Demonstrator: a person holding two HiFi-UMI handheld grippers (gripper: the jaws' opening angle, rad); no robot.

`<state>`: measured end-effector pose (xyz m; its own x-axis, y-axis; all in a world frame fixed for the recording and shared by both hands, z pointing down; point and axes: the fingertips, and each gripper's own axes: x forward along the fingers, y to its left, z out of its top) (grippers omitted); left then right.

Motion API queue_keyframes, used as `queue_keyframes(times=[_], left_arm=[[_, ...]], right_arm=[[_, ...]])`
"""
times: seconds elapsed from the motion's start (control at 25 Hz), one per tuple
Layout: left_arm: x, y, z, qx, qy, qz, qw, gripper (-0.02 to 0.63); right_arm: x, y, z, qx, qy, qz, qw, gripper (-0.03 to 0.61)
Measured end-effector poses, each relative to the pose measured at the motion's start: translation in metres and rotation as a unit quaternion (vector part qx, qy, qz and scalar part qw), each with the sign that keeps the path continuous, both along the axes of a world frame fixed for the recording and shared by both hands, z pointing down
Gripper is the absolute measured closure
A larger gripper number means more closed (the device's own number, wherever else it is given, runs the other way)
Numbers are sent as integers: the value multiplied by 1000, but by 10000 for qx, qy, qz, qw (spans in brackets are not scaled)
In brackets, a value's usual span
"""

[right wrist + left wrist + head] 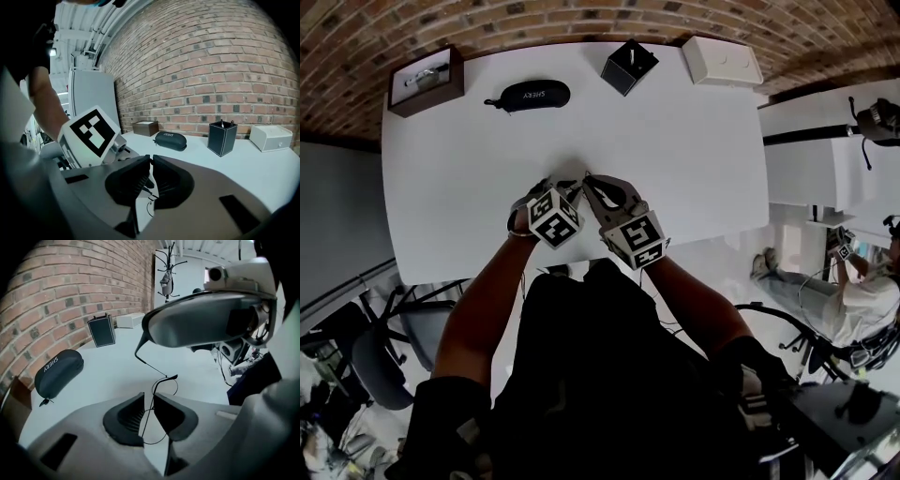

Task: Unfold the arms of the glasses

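Observation:
The glasses [171, 377] are a thin black wire frame held above the white table [675, 159], in front of the person. In the left gripper view one thin arm runs down from the tip of my right gripper [145, 329] and through the narrow gap of my left gripper [149, 397]; the pads do not visibly press on it. In the right gripper view my right gripper [151, 161] is shut on the glasses' wire [151, 197]. In the head view both grippers, left [569, 186] and right [589, 180], meet tip to tip and hide the frame.
A black glasses case [530, 95] lies at the back of the table, a brown box [425, 80] at the back left. A black pen holder [629, 66] and a white box [722, 60] stand at the back right. Behind them runs a brick wall.

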<state>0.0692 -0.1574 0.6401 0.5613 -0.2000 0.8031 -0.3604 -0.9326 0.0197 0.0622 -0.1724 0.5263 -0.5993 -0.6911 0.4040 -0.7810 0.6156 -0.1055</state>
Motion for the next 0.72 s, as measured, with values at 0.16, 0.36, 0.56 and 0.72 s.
queue_keyframes(times=[0.16, 0.36, 0.56, 0.72], left_arm=[[8, -4, 2, -74, -31, 262, 9996, 555], [12, 1, 15, -199, -275, 618, 9975, 555], [18, 1, 16, -106, -330, 736, 9967, 581], [18, 2, 12, -58, -190, 706, 9973, 598]], right_arm=[[5, 1, -1, -22, -82, 68, 9999, 555], [14, 0, -3, -65, -210, 223, 9995, 555], [18, 3, -4, -87, -242, 274, 9993, 555], [22, 5, -4, -103, -246, 335, 9991, 555]])
